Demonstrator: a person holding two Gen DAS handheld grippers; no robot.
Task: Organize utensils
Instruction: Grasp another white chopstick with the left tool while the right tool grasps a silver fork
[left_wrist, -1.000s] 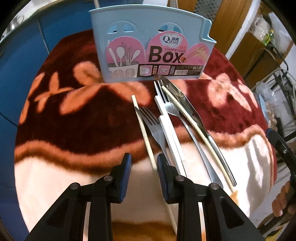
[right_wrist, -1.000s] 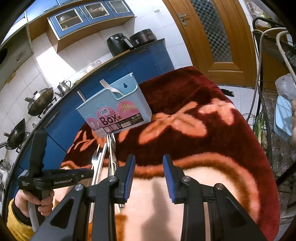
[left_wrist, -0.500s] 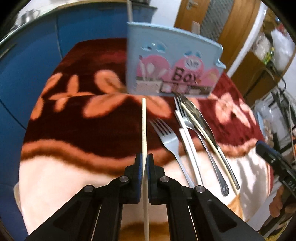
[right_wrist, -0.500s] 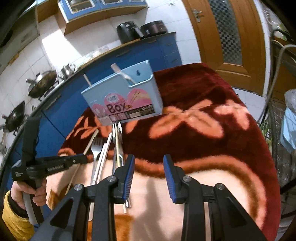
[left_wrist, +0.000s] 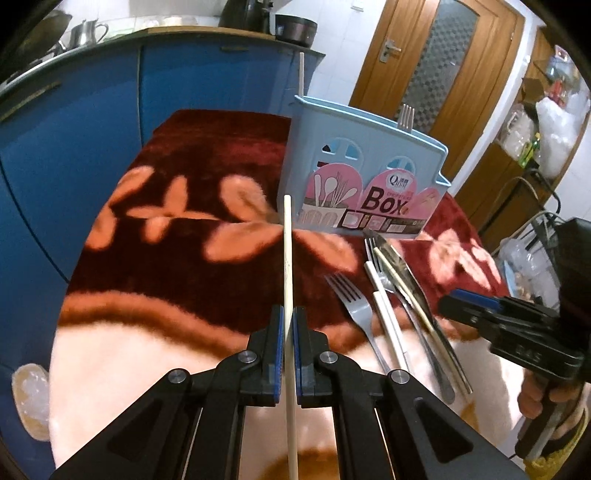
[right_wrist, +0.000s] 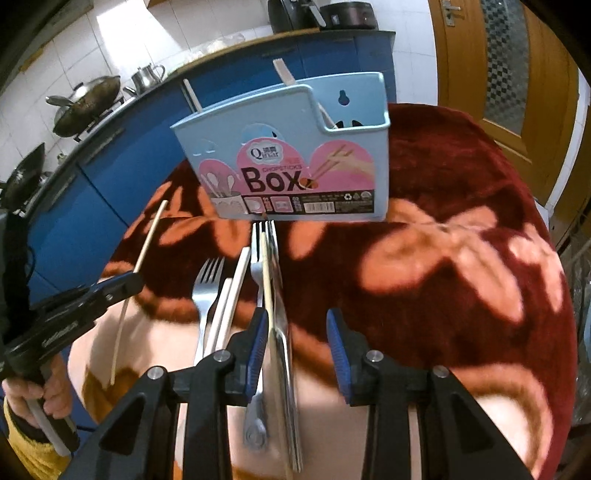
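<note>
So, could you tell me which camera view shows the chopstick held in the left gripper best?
The right wrist view: the whole chopstick shows side-on, clamped in the left gripper above the blanket. The left wrist view looks along it, foreshortened, its middle hidden between the pads.

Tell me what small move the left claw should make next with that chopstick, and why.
Probably carry it up and forward over the blue utensil box, then tip it upright to drop in. The left claw is shut on the chopstick, which is lifted off the blanket and points toward the box's left end, where another chopstick already stands.
</note>
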